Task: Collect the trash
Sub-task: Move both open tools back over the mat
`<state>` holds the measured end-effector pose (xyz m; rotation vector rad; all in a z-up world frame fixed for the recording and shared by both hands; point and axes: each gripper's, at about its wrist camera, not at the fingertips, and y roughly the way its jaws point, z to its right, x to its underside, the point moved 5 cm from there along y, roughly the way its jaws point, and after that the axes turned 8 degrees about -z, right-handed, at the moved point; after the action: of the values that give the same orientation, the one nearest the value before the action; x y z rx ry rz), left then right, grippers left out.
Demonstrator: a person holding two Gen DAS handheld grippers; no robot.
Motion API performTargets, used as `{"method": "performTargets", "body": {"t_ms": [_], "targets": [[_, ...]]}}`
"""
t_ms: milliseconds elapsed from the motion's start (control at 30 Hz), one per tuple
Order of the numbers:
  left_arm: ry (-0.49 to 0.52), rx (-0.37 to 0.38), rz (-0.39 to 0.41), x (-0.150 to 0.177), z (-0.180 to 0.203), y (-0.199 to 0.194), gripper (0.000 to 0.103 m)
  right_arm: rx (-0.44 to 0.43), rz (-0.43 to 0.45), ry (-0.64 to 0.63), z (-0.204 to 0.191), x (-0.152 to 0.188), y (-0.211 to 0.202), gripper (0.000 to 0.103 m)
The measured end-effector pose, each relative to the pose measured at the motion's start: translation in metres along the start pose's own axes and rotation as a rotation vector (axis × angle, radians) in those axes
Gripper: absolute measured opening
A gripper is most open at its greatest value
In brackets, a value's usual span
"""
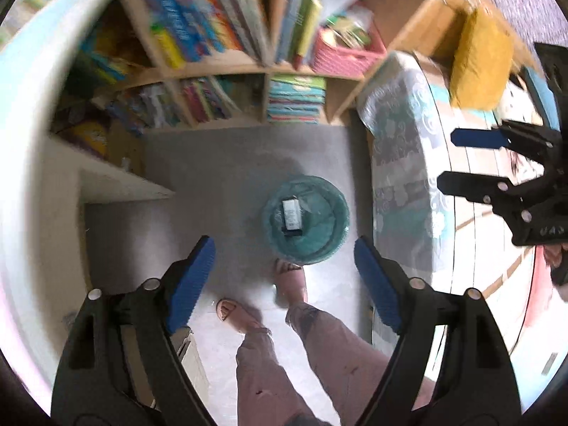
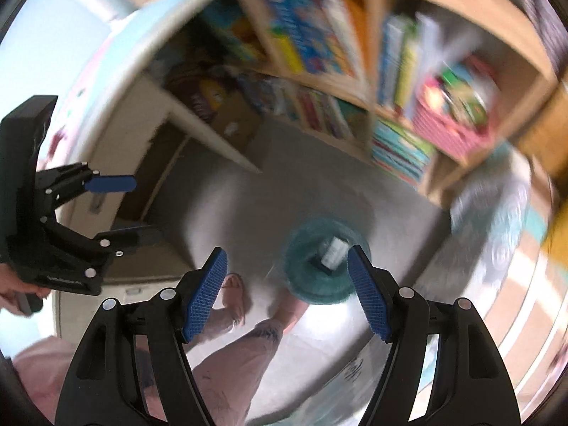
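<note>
A round teal bin (image 1: 321, 245) lined with a bag stands on the grey floor below both grippers. A small black and white carton (image 1: 291, 214) lies inside it. In the left wrist view my left gripper (image 1: 284, 245) hangs high above the bin, pointing down, its blue pads wide apart with nothing between them. My right gripper (image 1: 449, 159) shows at the right edge, also open and empty. In the blurred right wrist view the right gripper (image 2: 287, 252) frames the bin (image 2: 309, 287) and carton (image 2: 333, 254); the left gripper (image 2: 145, 207) is at the left, open.
The person's sandalled feet (image 1: 289, 280) and pink trousers (image 1: 319, 348) stand just in front of the bin. Behind it is a wooden bookshelf (image 1: 262, 71) with a pink basket (image 1: 344, 55). A patterned bed edge (image 1: 404, 163) and yellow cushion (image 1: 479, 60) lie right, a white shelf unit (image 1: 117, 181) left.
</note>
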<state>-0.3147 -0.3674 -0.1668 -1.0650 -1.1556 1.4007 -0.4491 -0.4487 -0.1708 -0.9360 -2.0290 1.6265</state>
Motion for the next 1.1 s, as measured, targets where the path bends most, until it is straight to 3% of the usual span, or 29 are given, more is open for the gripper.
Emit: {"method": "performTargets", "body": {"t_ms": [267,600,800,867,1100], "targets": [[-0.202,-0.085,0.095,0.074,-0.100,-0.073,0.088,-0.030,0.001,-0.401,-0.131,-0.068,-0.020,0.076],[-0.503,-0.186,0.140,0.191,-0.228,-0.119,0.093,-0.065,-0.007,-0.802,-0.319,-0.119,-0.007,0.081],[-0.628,-0.221,0.133,0.257,-0.291,-0.133,0.094,-0.082,-0.028,-0.943,-0.408,-0.124,0.012,0.081],[-0.643,-0.231,0.127,0.270,-0.304,-0.135,0.094,-0.083,-0.028,-0.977,-0.431,-0.123,0.017,0.085],[-0.651,-0.274,0.109,0.312,-0.357,-0.141,0.094,-0.059,-0.053,-1.069,-0.493,-0.132,0.043,0.086]]}}
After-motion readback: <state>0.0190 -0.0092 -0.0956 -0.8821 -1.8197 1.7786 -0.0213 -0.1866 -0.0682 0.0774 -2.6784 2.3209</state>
